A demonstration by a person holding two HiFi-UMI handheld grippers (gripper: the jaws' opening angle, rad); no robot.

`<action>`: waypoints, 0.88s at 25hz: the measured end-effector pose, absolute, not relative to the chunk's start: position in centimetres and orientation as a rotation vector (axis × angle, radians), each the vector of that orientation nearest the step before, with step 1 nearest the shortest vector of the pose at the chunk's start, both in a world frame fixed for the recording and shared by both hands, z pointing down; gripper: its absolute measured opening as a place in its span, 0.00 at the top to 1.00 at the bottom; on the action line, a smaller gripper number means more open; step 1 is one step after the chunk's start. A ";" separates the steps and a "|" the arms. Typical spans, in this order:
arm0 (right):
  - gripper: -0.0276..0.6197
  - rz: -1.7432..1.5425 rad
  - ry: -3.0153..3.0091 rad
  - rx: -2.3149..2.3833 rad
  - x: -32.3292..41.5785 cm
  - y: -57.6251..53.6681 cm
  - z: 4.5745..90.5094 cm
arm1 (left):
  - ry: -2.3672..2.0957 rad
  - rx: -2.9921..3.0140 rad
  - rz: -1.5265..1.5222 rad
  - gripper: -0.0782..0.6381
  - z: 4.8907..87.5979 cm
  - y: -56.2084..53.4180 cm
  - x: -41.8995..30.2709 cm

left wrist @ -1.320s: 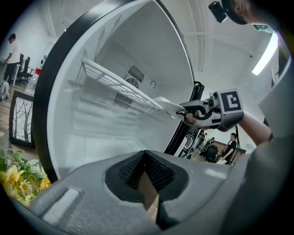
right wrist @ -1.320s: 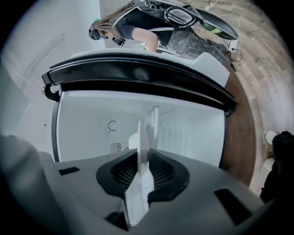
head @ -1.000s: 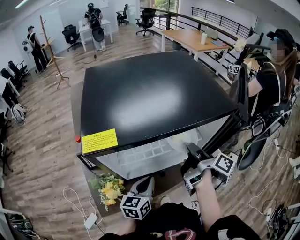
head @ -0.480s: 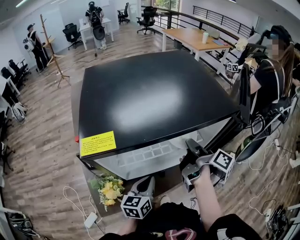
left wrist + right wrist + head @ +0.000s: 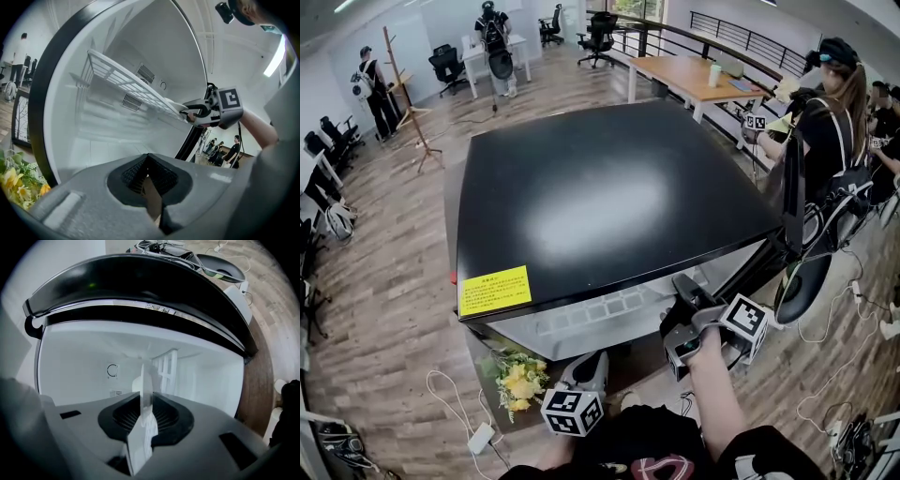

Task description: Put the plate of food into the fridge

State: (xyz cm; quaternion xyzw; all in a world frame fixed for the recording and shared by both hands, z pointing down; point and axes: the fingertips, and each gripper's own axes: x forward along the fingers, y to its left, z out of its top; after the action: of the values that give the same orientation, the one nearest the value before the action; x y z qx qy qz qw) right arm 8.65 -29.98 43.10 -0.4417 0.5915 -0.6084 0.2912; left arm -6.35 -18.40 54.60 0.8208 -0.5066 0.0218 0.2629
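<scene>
The fridge (image 5: pixel 609 187) shows from above as a black top with its white inside open toward me. My right gripper (image 5: pixel 682 291) reaches in under the front edge, shut on the rim of a white plate (image 5: pixel 145 394), which the right gripper view shows edge-on between the pads. In the left gripper view the right gripper (image 5: pixel 188 113) holds the plate (image 5: pixel 174 106) at the front end of a white wire shelf (image 5: pixel 126 79). No food shows on the plate. My left gripper (image 5: pixel 596 364) hangs low in front of the fridge, shut and empty.
The black fridge door (image 5: pixel 792 202) stands open at the right. A bunch of yellow flowers (image 5: pixel 517 377) lies on the floor by the fridge's left front corner. A person (image 5: pixel 830 122) stands right of the door. Cables and a power strip (image 5: pixel 480 439) lie on the floor.
My right gripper has moved a little left and further in under the fridge's front edge, and the plate no longer shows from above. The left gripper has stayed put.
</scene>
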 end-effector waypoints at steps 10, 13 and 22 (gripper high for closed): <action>0.83 -1.576 1.671 -1.232 8.5 -30.4 43.0 | -1.382 2.216 0.065 0.88 54.7 -18.8 -6.6; 0.84 -1.550 1.730 -1.269 8.7 -30.4 43.2 | -1.383 2.213 0.061 0.88 54.7 -19.0 -6.5; 0.77 -1.540 1.767 -1.165 7.8 -30.3 41.7 | -1.362 2.225 0.072 0.88 54.8 -18.8 -5.8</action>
State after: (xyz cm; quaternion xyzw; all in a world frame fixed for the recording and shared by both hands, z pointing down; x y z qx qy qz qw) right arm 7.84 -30.27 41.69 -0.4299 0.6520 -0.5683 0.2592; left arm -5.81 -18.80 54.84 0.8226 -0.5036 0.0266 0.2625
